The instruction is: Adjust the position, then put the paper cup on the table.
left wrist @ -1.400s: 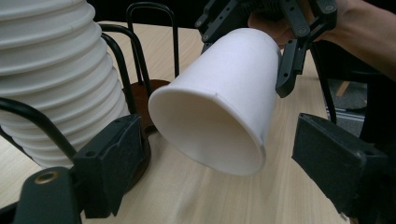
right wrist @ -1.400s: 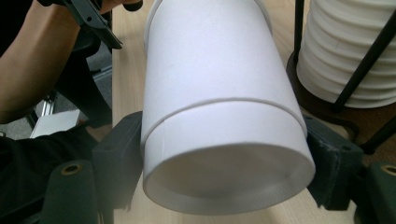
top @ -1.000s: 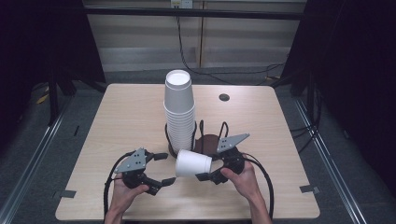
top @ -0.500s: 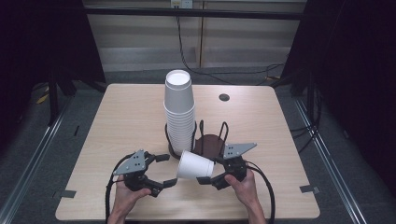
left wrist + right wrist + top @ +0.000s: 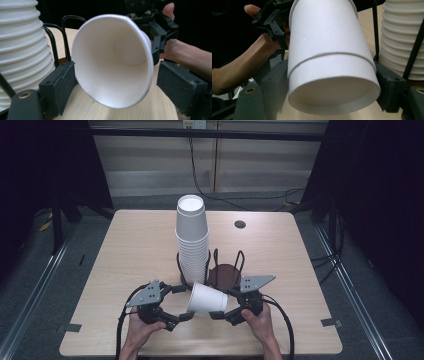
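Right tool (image 5: 218, 312) clamps a paper cup (image 5: 206, 298) over the wooden table (image 5: 130, 250); left tool (image 5: 183, 302) gapes.

In the right gripper view, the right gripper's (image 5: 332, 82) two black jaws clamp a white cup (image 5: 329, 57) near its base, its mouth toward the left gripper (image 5: 274, 22) beyond, with a cup stack (image 5: 404, 37) inside a black wire holder (image 5: 414, 50) alongside.
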